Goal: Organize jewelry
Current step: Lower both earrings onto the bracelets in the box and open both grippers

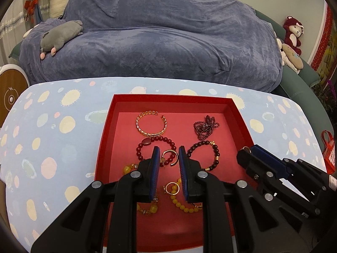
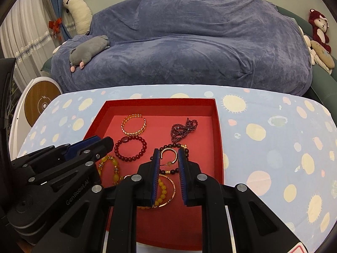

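An open red box (image 1: 168, 98) on the table holds a gold cuff bangle (image 1: 151, 124), a dark garnet bead strand (image 1: 205, 126), a red bead bracelet (image 1: 155, 142), a dark brown bead bracelet (image 1: 199, 144), yellow bead bracelets (image 1: 183, 207) and a gold ring (image 1: 171, 187). My left gripper (image 1: 169, 148) hovers over the box, shut on a small gold hoop earring (image 1: 175, 158). Beside it, my right gripper (image 2: 168, 154) is shut on a matching gold hoop earring (image 2: 163, 152), above the dark bracelet (image 2: 170, 146). Each gripper shows in the other's view: right (image 1: 246, 150), left (image 2: 101, 140).
The box (image 2: 160, 101) sits on a table with a pale blue spotted cloth (image 2: 273, 137). A sofa under a blue-purple cover (image 1: 158, 42) stands behind, with plush toys (image 1: 61, 34). A round white and wood device (image 2: 40, 103) is at the left. A red bag (image 1: 329, 151) hangs at the right.
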`<state>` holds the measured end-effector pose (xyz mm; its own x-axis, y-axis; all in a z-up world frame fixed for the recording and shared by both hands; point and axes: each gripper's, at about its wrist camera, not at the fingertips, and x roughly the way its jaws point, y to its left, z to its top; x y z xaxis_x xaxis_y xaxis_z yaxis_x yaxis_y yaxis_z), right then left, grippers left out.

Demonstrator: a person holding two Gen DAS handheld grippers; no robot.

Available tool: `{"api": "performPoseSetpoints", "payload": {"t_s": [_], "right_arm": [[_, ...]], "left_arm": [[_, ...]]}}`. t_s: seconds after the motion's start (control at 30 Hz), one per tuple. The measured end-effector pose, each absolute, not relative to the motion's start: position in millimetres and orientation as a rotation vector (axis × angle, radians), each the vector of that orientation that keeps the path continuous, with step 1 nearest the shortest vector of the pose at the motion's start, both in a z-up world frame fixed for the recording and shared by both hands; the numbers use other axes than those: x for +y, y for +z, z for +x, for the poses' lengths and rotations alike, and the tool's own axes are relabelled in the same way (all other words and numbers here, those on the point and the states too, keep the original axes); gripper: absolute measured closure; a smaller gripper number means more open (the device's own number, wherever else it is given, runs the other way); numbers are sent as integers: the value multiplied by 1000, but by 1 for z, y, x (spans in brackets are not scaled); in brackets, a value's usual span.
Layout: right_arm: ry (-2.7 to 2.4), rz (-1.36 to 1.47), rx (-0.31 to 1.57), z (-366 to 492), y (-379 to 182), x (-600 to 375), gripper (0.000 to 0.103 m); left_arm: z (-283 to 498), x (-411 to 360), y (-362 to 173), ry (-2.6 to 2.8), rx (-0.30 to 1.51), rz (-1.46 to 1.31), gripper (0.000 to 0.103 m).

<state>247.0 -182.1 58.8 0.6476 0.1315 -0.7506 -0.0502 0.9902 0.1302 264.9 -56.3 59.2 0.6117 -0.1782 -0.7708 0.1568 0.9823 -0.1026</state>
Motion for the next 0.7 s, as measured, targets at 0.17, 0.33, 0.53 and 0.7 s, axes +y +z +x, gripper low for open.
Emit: {"api": "performPoseSetpoints", "payload": {"t_s": [0.17, 0.33, 0.53, 0.7], "right_arm": [[105, 89, 876, 257, 49, -182, 87], [102, 90, 889, 264, 40, -182, 87], [98, 87, 901, 269, 32, -182, 87], [96, 83, 910, 271, 27, -181, 87]], "left_arm": [[276, -56, 46, -185, 917, -22, 85], [284, -57, 36, -174, 932, -13, 85], [291, -57, 27, -162, 950, -5, 85], [293, -56, 21, -153, 961, -5, 85]]}}
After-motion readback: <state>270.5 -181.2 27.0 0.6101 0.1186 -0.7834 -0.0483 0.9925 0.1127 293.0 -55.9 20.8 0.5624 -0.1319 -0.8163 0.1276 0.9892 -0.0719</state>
